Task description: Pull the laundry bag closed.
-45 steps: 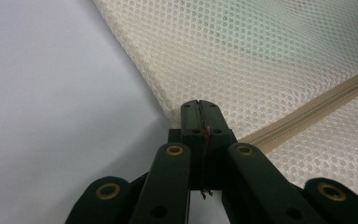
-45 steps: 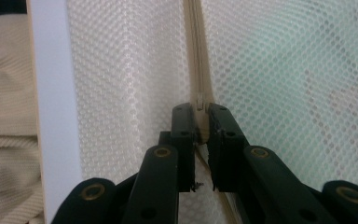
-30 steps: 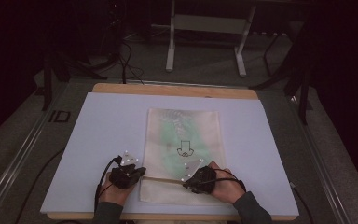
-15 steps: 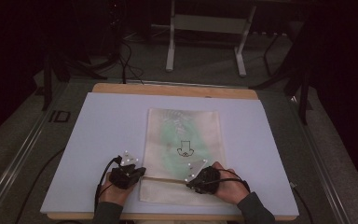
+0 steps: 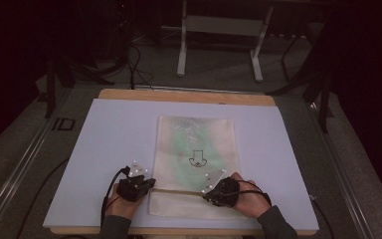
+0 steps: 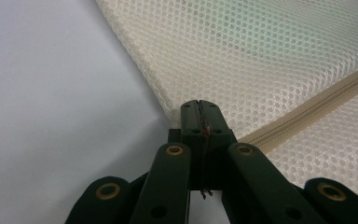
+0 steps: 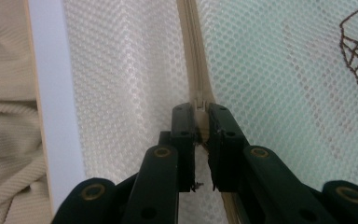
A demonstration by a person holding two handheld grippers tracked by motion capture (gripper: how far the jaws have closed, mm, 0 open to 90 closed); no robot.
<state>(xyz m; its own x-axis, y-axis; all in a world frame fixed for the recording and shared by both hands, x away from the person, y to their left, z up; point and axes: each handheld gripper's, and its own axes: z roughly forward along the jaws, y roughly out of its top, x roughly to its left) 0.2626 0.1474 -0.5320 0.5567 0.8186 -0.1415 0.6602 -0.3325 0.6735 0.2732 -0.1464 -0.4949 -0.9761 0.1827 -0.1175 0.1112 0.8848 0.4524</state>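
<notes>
A big table (image 5: 104, 149) with a pale blue-white top sits in a dark room. A strip of wood shows along its far edge. Past the table stands a white frame (image 5: 219, 30) on the grey floor.

In the middle of the table lies a flat mesh bag (image 5: 196, 149). It is cream, with something green showing through the net. A small dark drawing (image 5: 197, 159) is on its front. The bag reaches from the middle of the table down to the near edge.

A tan zipper (image 5: 179, 191) runs across the bag near its bottom end. In the right gripper view the zipper (image 7: 195, 56) runs straight up between two sheets of net.

The person's two hands come in from the near side, one at each end of the zipper. The left gripper (image 5: 146, 185) sits at the bag's left edge. In the left gripper view its jaws are pressed tight together, tips right at the edge of the bag (image 6: 270, 60), where the zipper (image 6: 317, 107) ends. It looks like they pinch the bag there, but the held bit is too small to see well.

The right gripper (image 5: 206, 191) sits on the zipper, right of the middle. In the right gripper view its jaws are clenched on the zipper, with a bit of tan showing between the tips.

A black cable (image 5: 110, 186) loops from the left gripper.
</notes>
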